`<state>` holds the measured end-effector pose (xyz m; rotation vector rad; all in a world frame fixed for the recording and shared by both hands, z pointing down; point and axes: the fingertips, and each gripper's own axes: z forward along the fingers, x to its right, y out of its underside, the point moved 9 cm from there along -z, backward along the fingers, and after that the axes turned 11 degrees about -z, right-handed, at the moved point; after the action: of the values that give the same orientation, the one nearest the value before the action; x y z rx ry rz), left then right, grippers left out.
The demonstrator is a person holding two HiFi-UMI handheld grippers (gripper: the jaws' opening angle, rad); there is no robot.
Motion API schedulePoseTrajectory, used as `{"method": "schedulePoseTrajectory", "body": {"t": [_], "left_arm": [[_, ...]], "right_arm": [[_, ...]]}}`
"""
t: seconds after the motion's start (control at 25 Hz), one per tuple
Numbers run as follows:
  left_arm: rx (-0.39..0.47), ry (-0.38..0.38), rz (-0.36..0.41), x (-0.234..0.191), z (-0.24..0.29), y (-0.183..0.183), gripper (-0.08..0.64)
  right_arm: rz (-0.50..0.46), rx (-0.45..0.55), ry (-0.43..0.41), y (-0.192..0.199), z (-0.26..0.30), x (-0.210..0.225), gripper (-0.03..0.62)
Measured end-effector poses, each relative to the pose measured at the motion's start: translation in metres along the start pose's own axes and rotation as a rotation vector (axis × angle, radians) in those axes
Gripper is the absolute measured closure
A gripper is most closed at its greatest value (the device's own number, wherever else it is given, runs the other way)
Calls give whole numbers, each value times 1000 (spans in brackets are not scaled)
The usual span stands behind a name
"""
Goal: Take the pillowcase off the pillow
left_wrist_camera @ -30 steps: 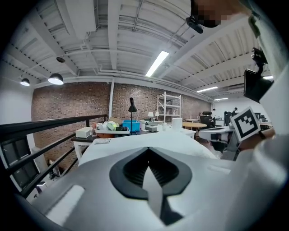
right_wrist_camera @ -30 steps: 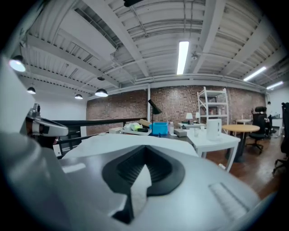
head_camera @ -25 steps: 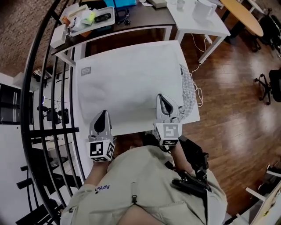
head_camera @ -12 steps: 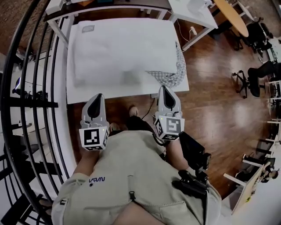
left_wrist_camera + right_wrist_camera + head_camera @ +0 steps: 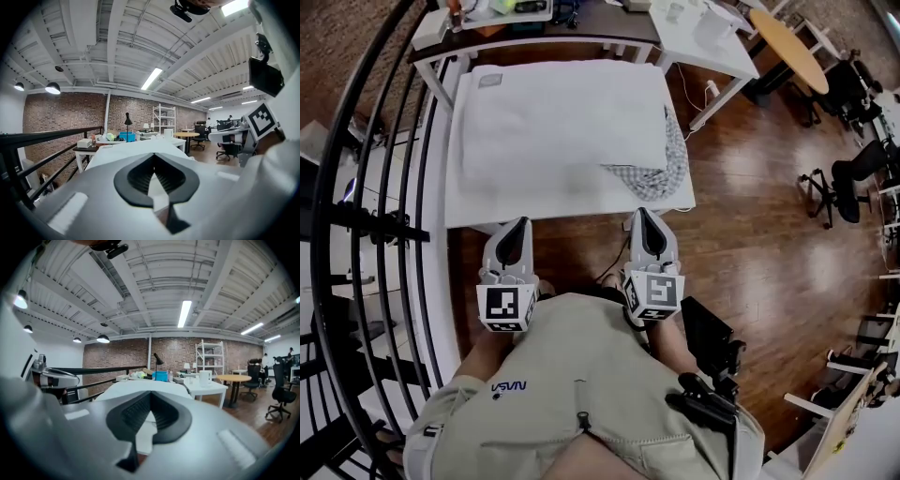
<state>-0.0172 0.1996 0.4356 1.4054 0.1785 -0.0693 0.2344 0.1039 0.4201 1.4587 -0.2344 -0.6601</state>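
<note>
Open wood floor [image 5: 750,216] right of the white table [image 5: 572,208] and a bare strip along its near edge; pillow [image 5: 553,122] and checkered cloth [image 5: 661,169] fill the rest, black railing [image 5: 382,225] blocks the left, cluttered desk [image 5: 600,28] closes the far end.
</note>
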Motion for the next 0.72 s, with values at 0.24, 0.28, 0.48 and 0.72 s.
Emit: {"method": "schedulePoseTrajectory", "body": {"t": [0.24,0.28,0.48,0.72], "left_arm": [[18,11,3,48,28,-2,555],[23,14,2,56,32,-3,555],[65,22,15,81,61,-13,555],[83,-25,13,63,99,-27,555]], "right_arm": [[0,33,-40,11,-4,30,589],[-1,36,-47,12,-5,35,589],[-8,53,-76,20,5,60,589],[-10,64,-50,15,53,74,589]]}}
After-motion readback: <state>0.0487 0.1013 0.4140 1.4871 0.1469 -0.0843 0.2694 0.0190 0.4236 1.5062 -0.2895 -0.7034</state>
